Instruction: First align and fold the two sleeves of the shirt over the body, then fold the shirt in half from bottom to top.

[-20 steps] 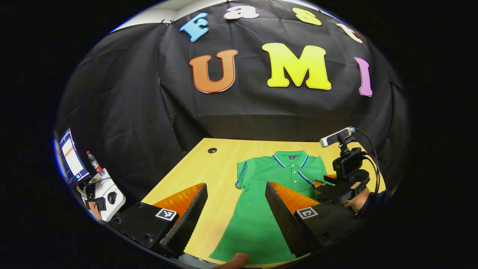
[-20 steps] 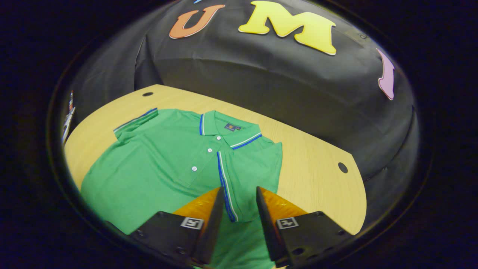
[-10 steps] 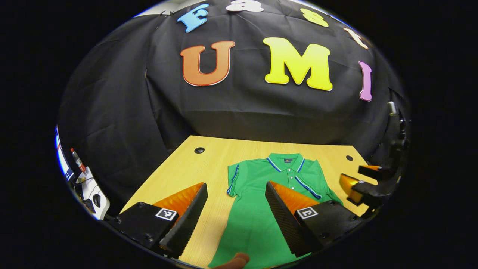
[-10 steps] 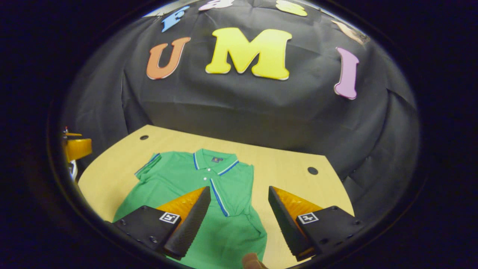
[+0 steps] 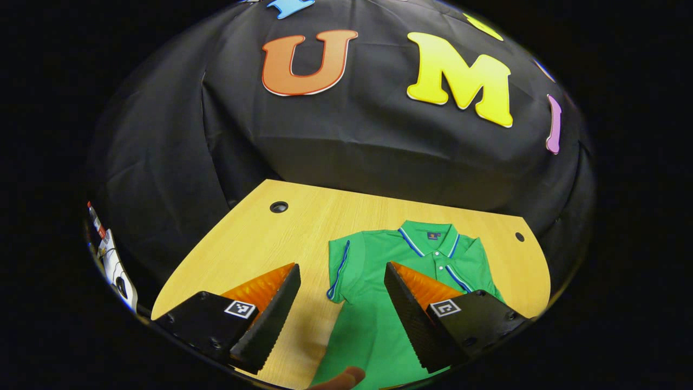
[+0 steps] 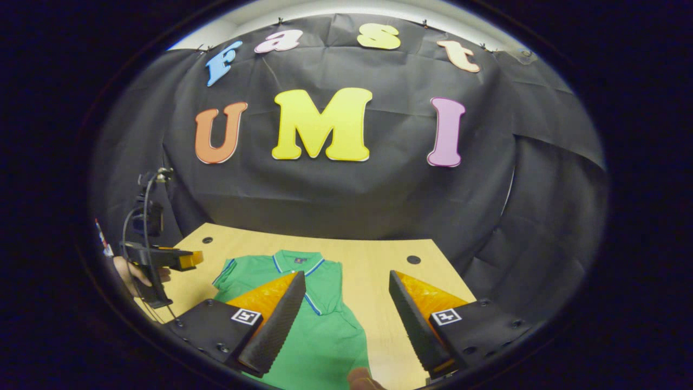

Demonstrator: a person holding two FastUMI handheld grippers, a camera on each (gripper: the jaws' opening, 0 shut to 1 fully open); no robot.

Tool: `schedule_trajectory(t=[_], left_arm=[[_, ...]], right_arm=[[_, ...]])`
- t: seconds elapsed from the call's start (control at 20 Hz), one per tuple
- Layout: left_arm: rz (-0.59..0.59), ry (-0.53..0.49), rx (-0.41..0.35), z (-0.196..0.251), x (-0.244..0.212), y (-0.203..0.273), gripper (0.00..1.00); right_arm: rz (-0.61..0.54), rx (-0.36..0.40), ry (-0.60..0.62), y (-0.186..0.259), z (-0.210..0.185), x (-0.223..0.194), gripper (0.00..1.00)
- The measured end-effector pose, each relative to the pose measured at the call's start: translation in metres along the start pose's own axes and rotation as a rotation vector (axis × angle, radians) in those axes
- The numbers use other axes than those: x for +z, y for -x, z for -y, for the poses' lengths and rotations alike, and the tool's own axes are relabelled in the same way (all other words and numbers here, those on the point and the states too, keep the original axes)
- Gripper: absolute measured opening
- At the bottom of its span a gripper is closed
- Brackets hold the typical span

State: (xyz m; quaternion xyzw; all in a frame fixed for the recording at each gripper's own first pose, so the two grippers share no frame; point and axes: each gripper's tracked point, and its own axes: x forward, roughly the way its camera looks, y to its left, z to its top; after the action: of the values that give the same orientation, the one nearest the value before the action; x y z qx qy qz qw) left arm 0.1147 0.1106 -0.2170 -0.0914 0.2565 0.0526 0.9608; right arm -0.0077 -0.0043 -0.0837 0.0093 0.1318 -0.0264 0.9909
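1. A green polo shirt (image 5: 379,303) is being shown lying flat on the wooden bench (image 5: 254,244), collar toward the booth's back wall; in the right gripper view it (image 6: 319,336) is lying below the tool's fingers.
2. One sleeve (image 6: 325,292) is being seen folded over the body, its blue-and-white trim running diagonally beside the placket; the other sleeve (image 5: 340,271) is being left spread outward on the bench.
3. A small dark label (image 5: 433,236) is being shown inside the collar — too small for any writing to be read.
4. The left tool (image 5: 342,295) is being held spread wide above the spread sleeve and the bench, nothing pinched; square black-and-white markers are being carried on its finger mounts.
5. The right tool (image 6: 347,303) is likewise being held spread — above the shirt's folded side, gripping nothing.
6. In the right gripper view, the left tool (image 6: 187,260) is being held by a hand (image 6: 130,273) at the bench's far-left edge.
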Motion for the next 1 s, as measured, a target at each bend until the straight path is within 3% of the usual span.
schedule_trajectory(t=[0.1,0.15,0.2,0.65,0.7,0.8,1.0], left_arm=[[-0.031,0.01,0.001,-0.005,-0.013,-0.024,1.0],[-0.047,0.012,0.003,-0.008,-0.019,-0.035,0.95],[-0.055,0.007,0.006,-0.011,-0.024,-0.046,1.0],[-0.19,-0.089,-0.01,-0.01,-0.072,-0.104,0.99],[-0.208,-0.093,-0.009,-0.009,-0.076,-0.107,0.97],[-0.228,-0.106,-0.003,-0.012,-0.082,-0.112,0.7],[-0.223,-0.126,-0.019,-0.011,-0.08,-0.117,0.55]], right_arm=[[-0.006,-0.012,0.027,0.01,-0.001,-0.006,0.99],[-0.017,-0.025,0.044,0.013,0.0,-0.011,0.99],[-0.028,-0.039,0.055,0.015,0.001,-0.016,0.98],[-0.138,-0.105,0.129,0.031,-0.01,-0.047,0.99],[-0.144,-0.106,0.136,0.031,-0.012,-0.049,0.98],[-0.156,-0.111,0.154,0.032,-0.016,-0.052,0.99],[-0.178,-0.118,0.165,0.032,-0.019,-0.057,0.99]])
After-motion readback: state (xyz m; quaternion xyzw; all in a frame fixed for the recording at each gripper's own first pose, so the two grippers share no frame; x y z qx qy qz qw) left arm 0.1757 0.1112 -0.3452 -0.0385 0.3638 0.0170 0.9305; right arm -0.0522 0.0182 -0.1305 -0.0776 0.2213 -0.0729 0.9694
